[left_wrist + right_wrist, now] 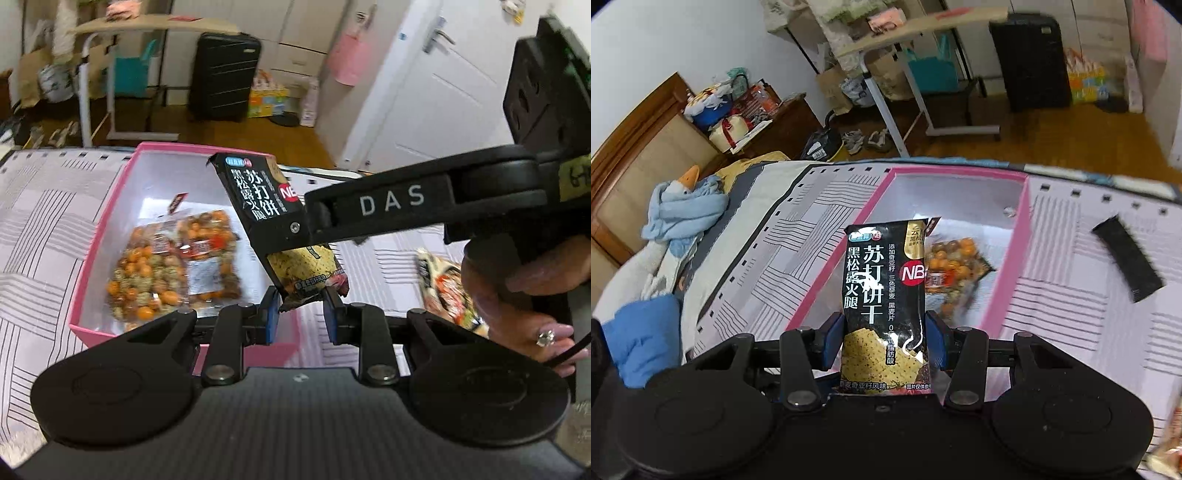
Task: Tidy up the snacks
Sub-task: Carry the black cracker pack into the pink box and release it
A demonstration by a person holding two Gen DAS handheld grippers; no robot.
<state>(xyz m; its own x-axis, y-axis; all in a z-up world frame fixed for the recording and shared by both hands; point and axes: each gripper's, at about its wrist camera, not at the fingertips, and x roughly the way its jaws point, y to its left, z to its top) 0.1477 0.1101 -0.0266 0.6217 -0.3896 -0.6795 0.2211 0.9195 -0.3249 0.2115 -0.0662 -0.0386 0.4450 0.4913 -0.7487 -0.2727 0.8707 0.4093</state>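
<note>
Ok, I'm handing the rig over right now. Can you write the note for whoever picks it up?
Right gripper: jaws shut on the black cracker packet, held upright near the pink box.
Left gripper: jaws nearly closed at the packet's bottom edge; I can't tell if they touch it.
Done: two nut packs lie in the box.
Left: lower the cracker packet into the box, then fetch the snack pack lying on the bedspread beside it.
</note>
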